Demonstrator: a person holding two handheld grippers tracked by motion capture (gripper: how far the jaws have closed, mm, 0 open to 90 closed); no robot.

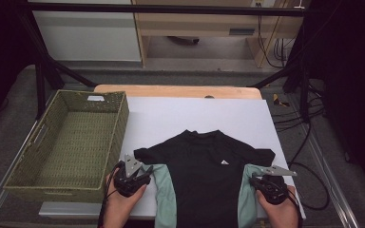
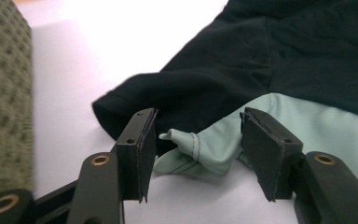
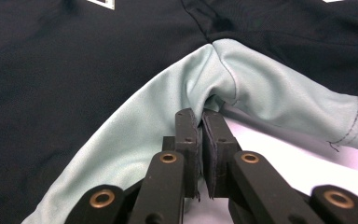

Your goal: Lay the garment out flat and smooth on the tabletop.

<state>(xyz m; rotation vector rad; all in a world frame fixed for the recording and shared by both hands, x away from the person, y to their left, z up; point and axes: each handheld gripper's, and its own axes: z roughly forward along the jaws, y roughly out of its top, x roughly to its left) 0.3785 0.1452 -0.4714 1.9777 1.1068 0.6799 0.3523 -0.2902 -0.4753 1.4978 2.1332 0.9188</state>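
The left gripper [image 2: 196,154] stood open, its jaws astride the shirt's [image 1: 209,166] loose mint cuff [image 2: 186,142] on the white table [image 1: 171,118]. The right gripper [image 3: 201,140] was clamped on the mint underarm fold [image 3: 214,93]. Advisable: re-seat the left gripper squarely on fabric before folding. Both hands lay low, flanking the shirt; the basket [image 1: 66,142] stood beyond, at left.
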